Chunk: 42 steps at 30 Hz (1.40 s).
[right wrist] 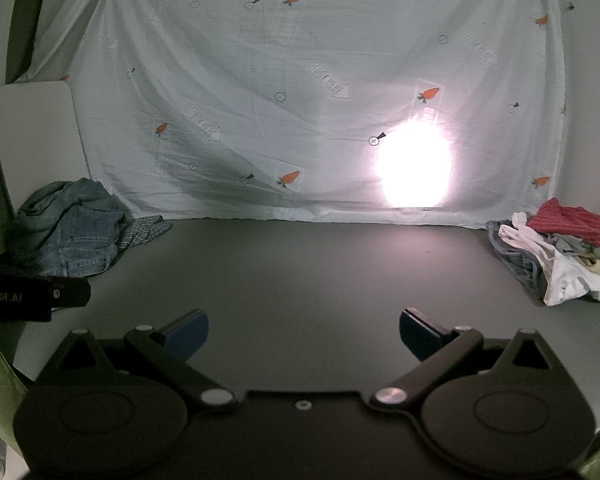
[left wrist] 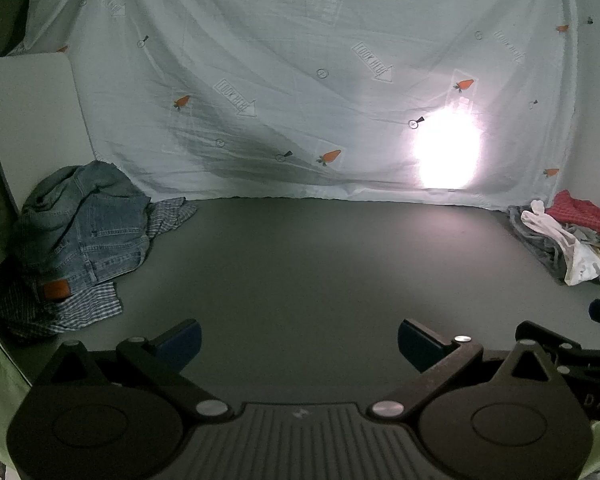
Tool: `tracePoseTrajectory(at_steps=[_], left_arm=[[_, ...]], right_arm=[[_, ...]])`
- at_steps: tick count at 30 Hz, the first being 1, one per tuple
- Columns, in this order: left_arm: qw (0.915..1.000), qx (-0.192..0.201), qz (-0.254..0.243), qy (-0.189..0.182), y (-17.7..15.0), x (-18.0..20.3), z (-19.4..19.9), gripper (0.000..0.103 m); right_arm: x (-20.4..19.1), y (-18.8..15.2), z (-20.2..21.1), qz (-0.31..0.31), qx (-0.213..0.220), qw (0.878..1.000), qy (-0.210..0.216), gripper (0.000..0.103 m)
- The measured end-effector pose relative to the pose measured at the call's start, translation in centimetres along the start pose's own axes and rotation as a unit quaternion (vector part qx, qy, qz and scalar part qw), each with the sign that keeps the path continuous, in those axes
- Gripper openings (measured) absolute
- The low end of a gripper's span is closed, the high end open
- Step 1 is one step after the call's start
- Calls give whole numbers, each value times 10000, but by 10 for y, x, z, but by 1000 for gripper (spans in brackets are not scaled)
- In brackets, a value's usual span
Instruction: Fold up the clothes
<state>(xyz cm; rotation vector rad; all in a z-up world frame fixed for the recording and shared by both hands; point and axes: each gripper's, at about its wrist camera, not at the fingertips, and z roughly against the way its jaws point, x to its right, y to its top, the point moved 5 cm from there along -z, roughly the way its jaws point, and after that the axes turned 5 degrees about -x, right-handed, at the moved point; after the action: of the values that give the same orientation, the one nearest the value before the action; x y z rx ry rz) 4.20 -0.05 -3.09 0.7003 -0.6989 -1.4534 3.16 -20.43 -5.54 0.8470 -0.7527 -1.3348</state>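
Note:
A heap of blue jeans [left wrist: 82, 224] lies on a checked shirt [left wrist: 80, 308] at the table's far left; the right wrist view shows the same jeans [right wrist: 68, 236]. A second pile with a white garment [left wrist: 568, 248] and a red one [left wrist: 584, 212] sits at the far right, white garment [right wrist: 560, 268] and red garment [right wrist: 572, 220] also in the right wrist view. My left gripper [left wrist: 299, 344] hovers open over the bare grey tabletop [left wrist: 300, 264], nothing between its blue pads. My right gripper [right wrist: 304, 338] is open too, holding nothing.
A pale sheet [left wrist: 300, 80] printed with carrots hangs behind the table, with a bright light glare [left wrist: 448, 152] on it. A white board [left wrist: 28, 120] leans at the left. The other gripper's body [right wrist: 32, 296] juts in at the left of the right wrist view.

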Motion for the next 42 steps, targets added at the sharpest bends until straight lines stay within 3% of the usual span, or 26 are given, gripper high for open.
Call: tracePoseTrajectory(at_steps=[11,19,26,30,34,38,42], left_arm=[[9999,-141,6,-61,6,6,-18,103],[9980,-384,308,-389,23,20,-55,103],[9957,-626,640,-253,50,11,-83,103],[9908,-559,1230,-107,69,-13,-90,103],[9825,-450,1808,39,68,-40,-104,103],[9607,-675,2690,136,59,-73,-117,103],[9433,-615,3256,167,61,-111,-124,103]], right_arm=[[4,-1,-8,-34,-88,9999,-71,103],[30,2,-29,-351,-187,9992,-84,103],[62,17,-87,-1649,-337,9826,791,103],[71,29,-124,-2339,-438,9611,1404,103],[74,37,-161,-3060,-605,9292,1982,103],[51,29,-204,-3940,-1034,8798,2449,103],[27,23,-246,-4764,-1448,8180,2881,103]])
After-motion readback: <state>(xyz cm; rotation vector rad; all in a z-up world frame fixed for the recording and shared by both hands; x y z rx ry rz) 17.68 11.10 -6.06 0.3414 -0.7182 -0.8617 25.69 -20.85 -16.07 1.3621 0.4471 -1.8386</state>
